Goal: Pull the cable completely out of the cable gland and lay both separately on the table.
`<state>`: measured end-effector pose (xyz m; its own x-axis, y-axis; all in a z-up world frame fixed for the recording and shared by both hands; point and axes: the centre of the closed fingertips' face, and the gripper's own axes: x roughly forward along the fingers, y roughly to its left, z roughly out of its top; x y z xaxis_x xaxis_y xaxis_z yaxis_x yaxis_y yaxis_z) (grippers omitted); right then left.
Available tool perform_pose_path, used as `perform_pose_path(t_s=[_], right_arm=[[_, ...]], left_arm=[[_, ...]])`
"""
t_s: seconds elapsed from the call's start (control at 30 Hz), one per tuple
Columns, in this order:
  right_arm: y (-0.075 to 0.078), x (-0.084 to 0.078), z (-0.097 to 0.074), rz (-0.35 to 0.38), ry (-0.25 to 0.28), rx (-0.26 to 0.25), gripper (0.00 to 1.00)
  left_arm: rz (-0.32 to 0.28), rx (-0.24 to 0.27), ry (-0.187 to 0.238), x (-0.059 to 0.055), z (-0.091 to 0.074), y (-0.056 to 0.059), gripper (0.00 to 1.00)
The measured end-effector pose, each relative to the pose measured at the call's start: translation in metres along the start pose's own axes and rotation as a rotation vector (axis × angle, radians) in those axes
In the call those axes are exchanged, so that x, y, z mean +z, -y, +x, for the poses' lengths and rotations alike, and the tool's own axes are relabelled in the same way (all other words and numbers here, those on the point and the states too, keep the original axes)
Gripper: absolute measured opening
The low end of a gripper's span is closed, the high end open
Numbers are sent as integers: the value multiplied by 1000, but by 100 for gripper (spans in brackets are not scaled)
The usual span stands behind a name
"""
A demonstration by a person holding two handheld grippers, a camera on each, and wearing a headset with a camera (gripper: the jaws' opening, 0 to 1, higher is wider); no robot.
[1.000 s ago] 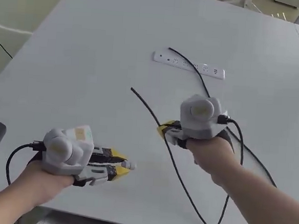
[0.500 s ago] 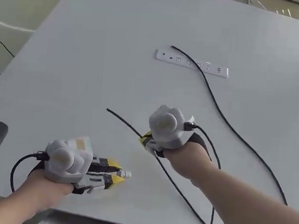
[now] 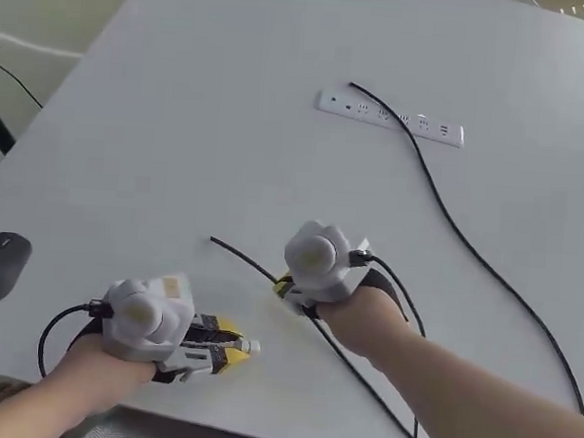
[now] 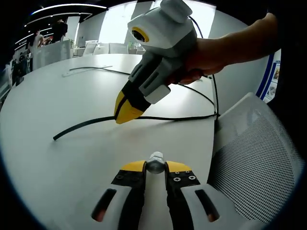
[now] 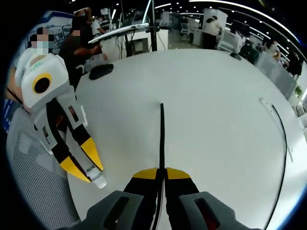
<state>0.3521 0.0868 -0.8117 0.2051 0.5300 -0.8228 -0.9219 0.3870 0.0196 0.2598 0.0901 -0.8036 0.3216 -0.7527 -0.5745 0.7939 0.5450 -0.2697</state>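
Our left hand-held gripper [image 4: 155,173] clamps gland [image 4: 155,161], right hand-held gripper [image 5: 161,174] clamps cable [image 5: 161,129]. Cable judged limp, light; gland hard, small. We'd grip cable near free end.

We see a smooth, matt white counter [image 3: 179,121]. The cable [image 3: 241,257] wears a matt black, rubbery-looking sheath. The cable gland [image 4: 155,161] looks like pale grey plastic with a faint sheen. The power strip [image 3: 389,119] is white plastic.
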Motion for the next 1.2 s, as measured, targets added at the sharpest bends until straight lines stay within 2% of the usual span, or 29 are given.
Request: perform_pose_path(t_s=[0.1, 0.2, 0.37, 0.63, 0.73, 0.93, 1.2], right_arm=[[1, -1, 0, -4, 8, -1, 0], [3, -2, 2, -9, 4, -4, 0], [4, -3, 3, -15, -1, -6, 0], [5, -4, 6, -40, -15, -9, 0], [4, -5, 6, -41, -17, -9, 0], [1, -6, 8, -77, -27, -11, 0], [1, -7, 8, -75, -34, -14, 0]], left_arm=[[1, 5, -2, 0, 0, -2, 16], [9, 0, -23, -5, 2, -4, 16], [5, 4, -21, -4, 1, -5, 16], [48, 13, -65, -12, 4, -8, 16], [38, 15, -66, -12, 5, -9, 16], [52, 21, -87, -13, 5, -10, 16], [48, 25, -98, -15, 5, -10, 18]])
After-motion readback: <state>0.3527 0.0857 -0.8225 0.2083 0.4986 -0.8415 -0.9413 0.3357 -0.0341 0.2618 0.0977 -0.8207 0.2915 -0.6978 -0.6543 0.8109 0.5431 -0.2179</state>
